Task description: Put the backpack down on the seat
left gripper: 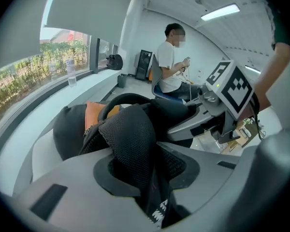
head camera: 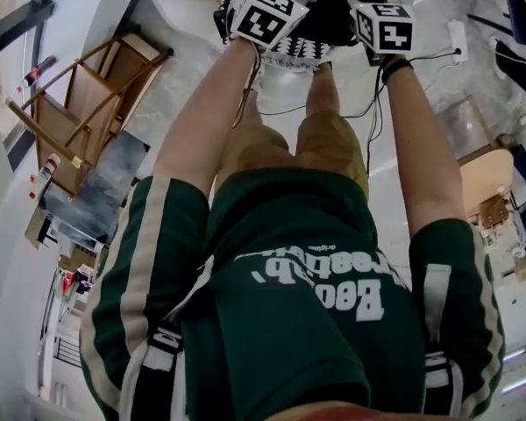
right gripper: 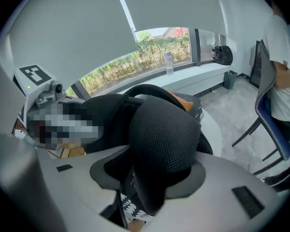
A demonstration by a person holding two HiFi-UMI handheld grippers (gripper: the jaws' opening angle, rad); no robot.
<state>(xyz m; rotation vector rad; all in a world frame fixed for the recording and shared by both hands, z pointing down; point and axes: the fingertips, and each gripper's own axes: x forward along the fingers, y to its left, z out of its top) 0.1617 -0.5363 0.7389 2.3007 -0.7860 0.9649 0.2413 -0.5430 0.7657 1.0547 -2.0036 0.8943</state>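
Where a long window [right gripper: 135, 64] lines the pale room, a black mesh backpack with an orange panel [left gripper: 70, 127] sits on the white rounded seat [left gripper: 41, 156], just ahead of both grippers. The person's bare arms [head camera: 202, 121] reach forward and down. The left gripper [left gripper: 150, 170] pinches one padded strap [left gripper: 130, 139]. The right gripper [right gripper: 145, 180] holds its jaws apart round the other strap [right gripper: 164, 129].

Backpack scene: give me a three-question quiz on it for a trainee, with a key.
1. True or false: the right gripper has nothing between its jaws.
2. Name what lies between the left gripper's jaws.
3. The bright patch on the backpack is: A orange; B green; C white.
Key: 1 false, a mesh strap lies there; 2 another black mesh strap of the backpack; 3 A.
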